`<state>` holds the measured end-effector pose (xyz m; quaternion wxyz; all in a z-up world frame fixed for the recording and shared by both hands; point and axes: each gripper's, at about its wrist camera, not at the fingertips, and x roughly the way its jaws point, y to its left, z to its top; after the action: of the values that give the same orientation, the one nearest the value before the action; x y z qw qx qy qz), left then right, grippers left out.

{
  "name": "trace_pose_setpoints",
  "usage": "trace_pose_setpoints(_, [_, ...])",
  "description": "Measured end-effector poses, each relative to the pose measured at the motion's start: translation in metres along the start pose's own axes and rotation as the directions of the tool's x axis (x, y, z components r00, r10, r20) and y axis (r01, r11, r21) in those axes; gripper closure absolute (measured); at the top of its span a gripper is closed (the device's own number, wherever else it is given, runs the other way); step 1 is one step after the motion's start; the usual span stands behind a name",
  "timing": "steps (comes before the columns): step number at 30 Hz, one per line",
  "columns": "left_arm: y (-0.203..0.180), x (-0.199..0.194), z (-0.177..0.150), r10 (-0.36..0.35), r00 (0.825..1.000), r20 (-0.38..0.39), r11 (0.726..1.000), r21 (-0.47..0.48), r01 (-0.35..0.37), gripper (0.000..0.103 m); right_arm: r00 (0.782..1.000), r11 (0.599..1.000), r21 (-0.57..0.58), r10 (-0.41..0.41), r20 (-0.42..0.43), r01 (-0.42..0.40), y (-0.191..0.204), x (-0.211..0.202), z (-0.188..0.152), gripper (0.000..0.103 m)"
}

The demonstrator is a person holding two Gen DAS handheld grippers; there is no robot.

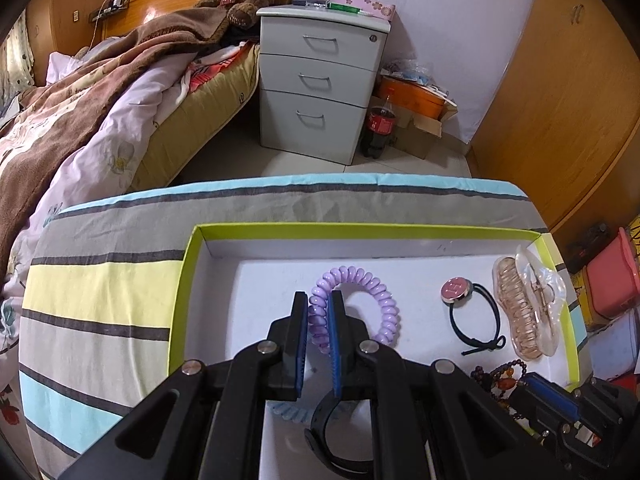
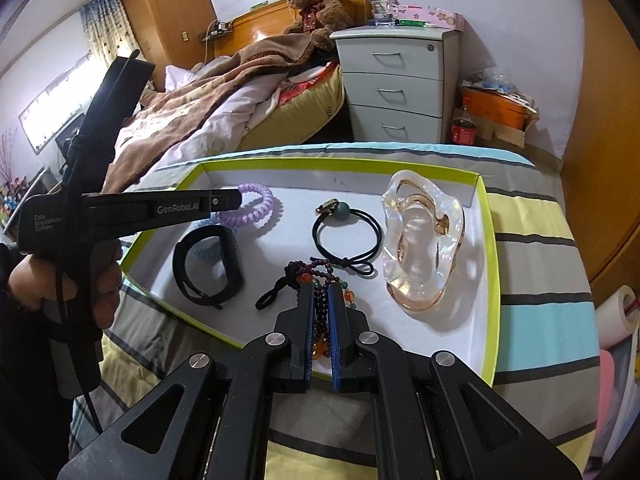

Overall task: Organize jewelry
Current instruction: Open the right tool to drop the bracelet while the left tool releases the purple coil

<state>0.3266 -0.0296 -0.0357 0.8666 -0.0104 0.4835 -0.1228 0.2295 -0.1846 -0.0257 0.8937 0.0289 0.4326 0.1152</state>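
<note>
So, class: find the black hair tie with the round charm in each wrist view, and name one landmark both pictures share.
Left wrist view: the black hair tie lies right of centre in the tray, between the purple spiral tie and the clear hair claw.
Right wrist view: the same tie lies at centre, left of the claw.
Shared landmark: the tray's green rim.

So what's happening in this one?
A person is sorting jewelry in a green-rimmed box lid with two handheld grippers. The left gripper is shut on a purple spiral hair tie; the right gripper is shut on a beaded bracelet. A black hair tie, clear hair claw and black band lie untouched.
</note>
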Motion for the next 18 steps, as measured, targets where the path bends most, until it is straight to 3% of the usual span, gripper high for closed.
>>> trace_pose_setpoints(18, [-0.0003,-0.0011,-0.0007,-0.004,1.0,-0.009,1.0,-0.01,0.004,0.09,0.999,0.999,-0.004,-0.037,0.006,0.037,0.0012,-0.0027,-0.0005,0.089])
